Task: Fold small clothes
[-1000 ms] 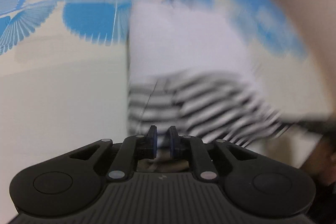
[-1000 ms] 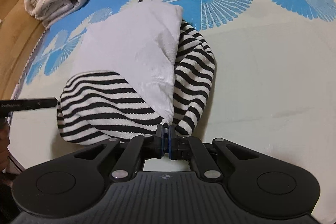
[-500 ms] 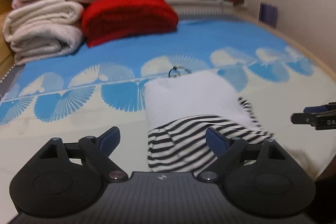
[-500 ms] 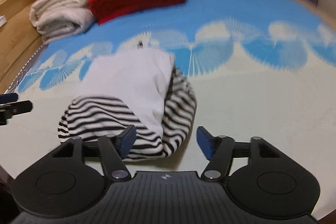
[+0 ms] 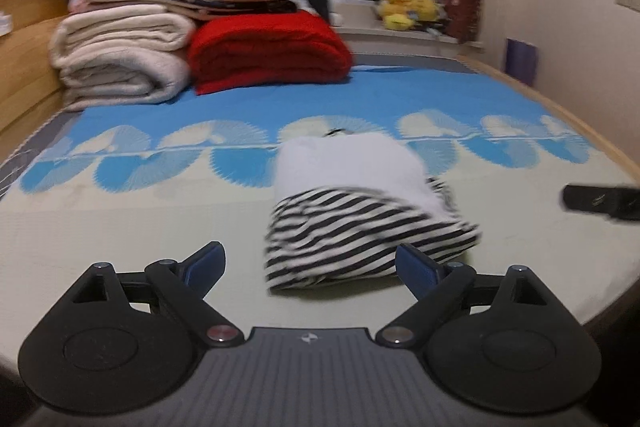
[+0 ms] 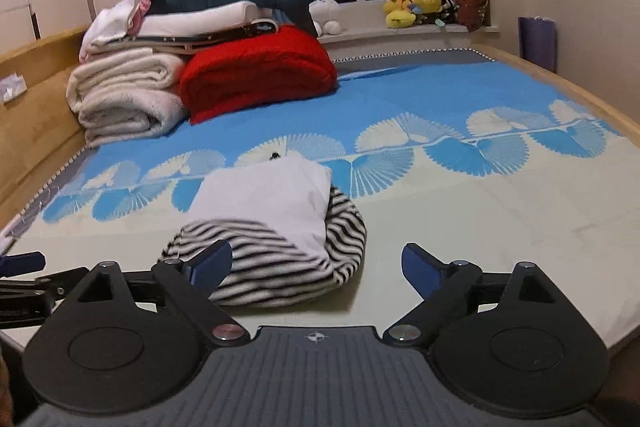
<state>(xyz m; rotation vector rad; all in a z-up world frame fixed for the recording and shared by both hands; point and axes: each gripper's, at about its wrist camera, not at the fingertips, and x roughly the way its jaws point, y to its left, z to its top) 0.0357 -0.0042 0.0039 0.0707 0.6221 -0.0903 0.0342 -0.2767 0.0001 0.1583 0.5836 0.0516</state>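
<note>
Garment point(image 5: 360, 219), white w/ black-white striped part, lies folded at frame centre on the bed mat point(image 5: 120, 235), clear of both grippers. Left gripper point(image 5: 310, 267) and right gripper point(image 6: 316, 265): jaws just spread wide, nothing between the pads. Open mat left, right and front of the garment. Wooden bed edge point(image 6: 568, 91) runs down the right side. Blanket stack point(image 6: 124, 99) and red blanket point(image 6: 256, 75) sit upper left, well apart from it.

Folded garment point(image 5: 360, 223) on bed point(image 5: 120, 227), blanket stack point(image 5: 120, 59) behind left, toys point(image 6: 416, 7) on windowsill beyond
</note>
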